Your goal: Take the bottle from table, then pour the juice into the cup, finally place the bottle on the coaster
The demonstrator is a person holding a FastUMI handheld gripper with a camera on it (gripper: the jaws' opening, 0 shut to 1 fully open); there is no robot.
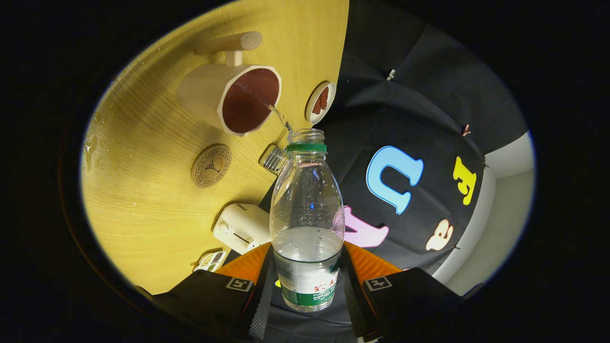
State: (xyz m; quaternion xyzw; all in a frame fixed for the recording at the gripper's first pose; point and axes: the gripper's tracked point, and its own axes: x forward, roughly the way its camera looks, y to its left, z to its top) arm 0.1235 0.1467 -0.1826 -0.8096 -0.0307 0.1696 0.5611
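Between the tongs (307,281) sits one clear plastic bottle (307,224), both fingers pressed on its labelled lower body, tongs closed to the bottle's width. Bottle has a green neck ring, cap off, partly full of clear liquid, mouth aimed at the cup with a thin stream (280,116) leaving it. One wooden cup (228,97) with a peg handle stands on the yellow wood-grain worktop (143,190), dark reddish inside. One round coaster (211,165) lies between the cup and a cream plastic device (240,227); what the device is cannot be told. One small ribbed glass (274,160) partly hidden behind the bottle. One small dish (320,102) sits at the worktop edge, contents unclear. Wet spots on the worktop.
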